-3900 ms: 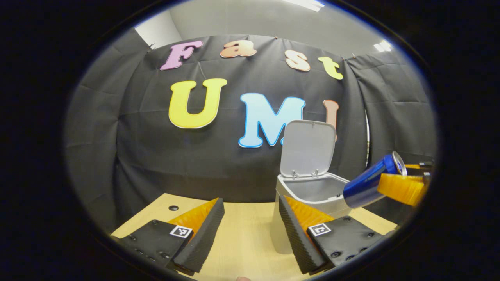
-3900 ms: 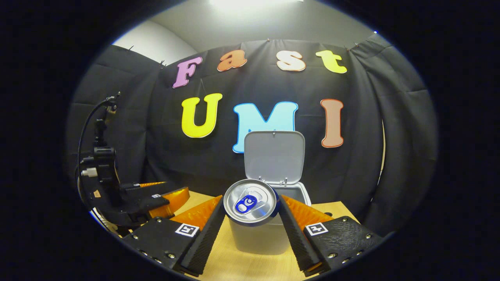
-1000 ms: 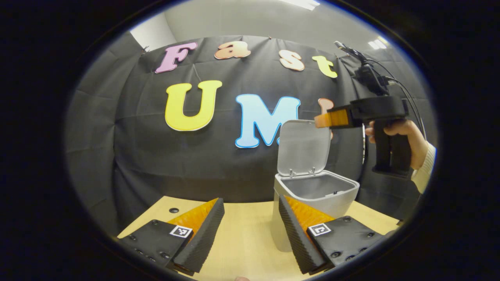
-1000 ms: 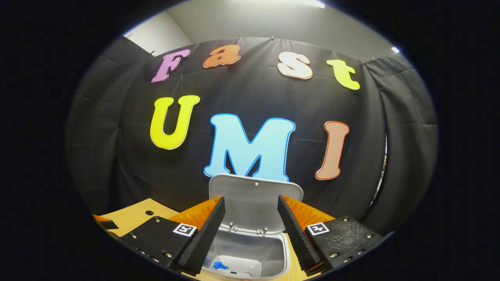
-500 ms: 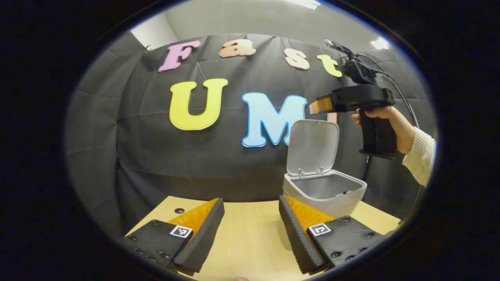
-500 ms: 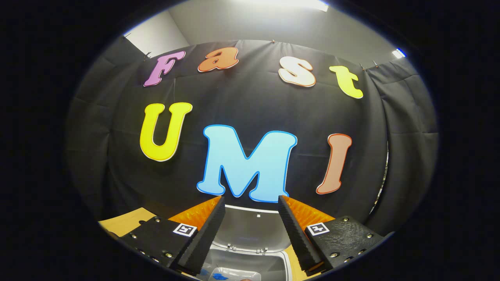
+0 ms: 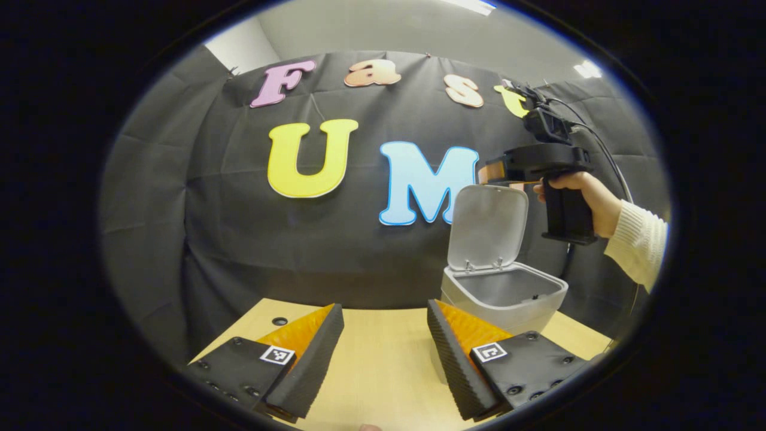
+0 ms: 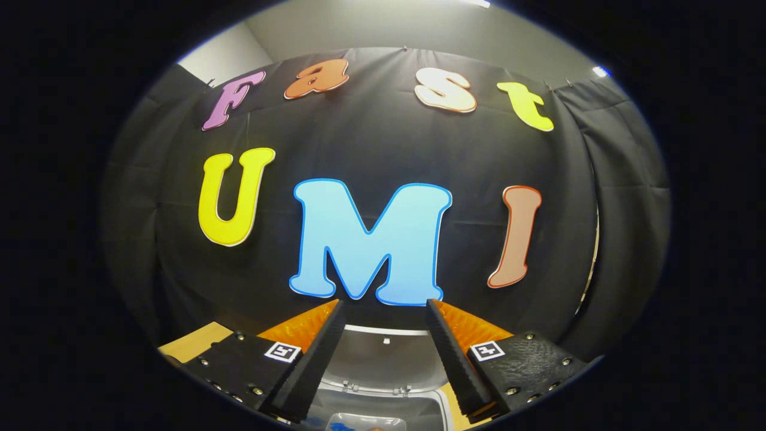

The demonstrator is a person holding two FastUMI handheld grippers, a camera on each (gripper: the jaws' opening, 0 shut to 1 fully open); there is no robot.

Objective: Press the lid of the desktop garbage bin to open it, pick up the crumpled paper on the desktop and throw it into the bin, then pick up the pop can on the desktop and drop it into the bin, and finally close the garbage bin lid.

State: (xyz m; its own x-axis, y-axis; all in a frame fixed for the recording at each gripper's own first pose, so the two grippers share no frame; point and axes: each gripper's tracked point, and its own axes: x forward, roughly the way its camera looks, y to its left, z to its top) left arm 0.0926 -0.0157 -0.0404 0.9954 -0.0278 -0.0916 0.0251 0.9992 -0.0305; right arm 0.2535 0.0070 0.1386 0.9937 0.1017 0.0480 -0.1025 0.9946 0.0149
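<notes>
A: Bin lid upright at 3 o'clock, right gripper touching or just above its top edge, fingers apart, empty.

B: Press forward-down gently. Left gripper open, idle above desk.

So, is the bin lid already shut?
No: in the left gripper view the lid stands upright over the open bin, with the right hand-held gripper level with its top edge.
</notes>
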